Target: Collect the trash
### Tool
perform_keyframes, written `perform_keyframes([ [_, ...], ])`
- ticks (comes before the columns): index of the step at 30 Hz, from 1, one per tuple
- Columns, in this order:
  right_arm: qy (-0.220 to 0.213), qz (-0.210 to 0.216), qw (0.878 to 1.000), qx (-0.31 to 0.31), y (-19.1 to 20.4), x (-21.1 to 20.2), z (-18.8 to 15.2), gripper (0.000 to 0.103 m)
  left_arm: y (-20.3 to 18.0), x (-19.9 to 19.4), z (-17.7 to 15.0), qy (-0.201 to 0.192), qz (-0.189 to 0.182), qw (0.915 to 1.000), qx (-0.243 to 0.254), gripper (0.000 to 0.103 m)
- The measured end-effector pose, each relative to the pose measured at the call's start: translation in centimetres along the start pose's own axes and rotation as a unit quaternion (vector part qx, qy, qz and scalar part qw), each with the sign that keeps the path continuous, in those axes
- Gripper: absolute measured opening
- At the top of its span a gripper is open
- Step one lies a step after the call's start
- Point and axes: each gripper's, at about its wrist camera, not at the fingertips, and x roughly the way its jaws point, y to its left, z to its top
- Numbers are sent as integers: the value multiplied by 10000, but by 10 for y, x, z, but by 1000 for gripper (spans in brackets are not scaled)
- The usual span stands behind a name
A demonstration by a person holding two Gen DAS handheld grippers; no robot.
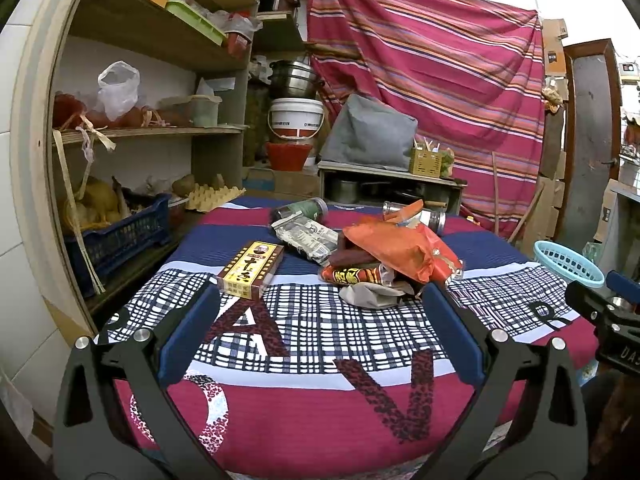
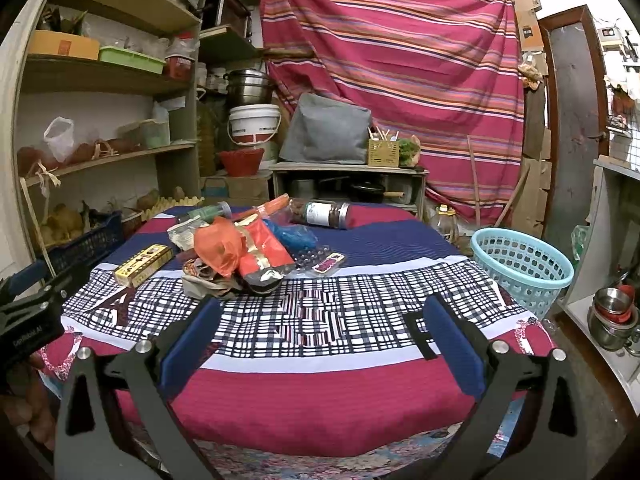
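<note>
The left hand-held gripper [image 1: 320, 300] hovered over the near edge of the worktop with its blue-padded jaws spread wide and nothing between them; the right hand-held gripper [image 2: 320, 312] hung beside it in the same state, jaws apart and empty, above the checked band of the red, blue and white patterned cloth [image 2: 320, 392] that covered the worktop. Just past the left gripper's fingertips lay a flat yellow and brown cardboard box [image 1: 251, 270] with printed characters, toward the left edge; beside it, nearer the middle, sat a heap of litter: a crumpled grey wrapper [image 1: 374, 294] at the front, a red printed packet [image 1: 352, 274] touching it, and a crinkled orange plastic bag [image 1: 400, 248] on top. From the right wrist view, a clear plastic blister tray [image 2: 316, 258] with a small dark red label lay just right of the heap, and a blue crumpled bag [image 2: 294, 236] rested behind it. Further back, a black and white foil pouch [image 1: 306, 236] lay against a dark green-lidded jar [image 1: 302, 210] on its side near the far edge; a clear jar with a dark lid and brown contents [image 2: 322, 213] also lay on its side at the far edge. Off the right edge of the worktop stood a light blue perforated plastic basket [image 2: 524, 264], apart from the litter.
</note>
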Motion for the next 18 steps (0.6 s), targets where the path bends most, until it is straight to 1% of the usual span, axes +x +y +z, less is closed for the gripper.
perform_keyframes([
  [18, -79, 29, 10000, 8, 3, 0, -2, 99, 0, 0, 0, 2, -36, 10000, -8, 98],
])
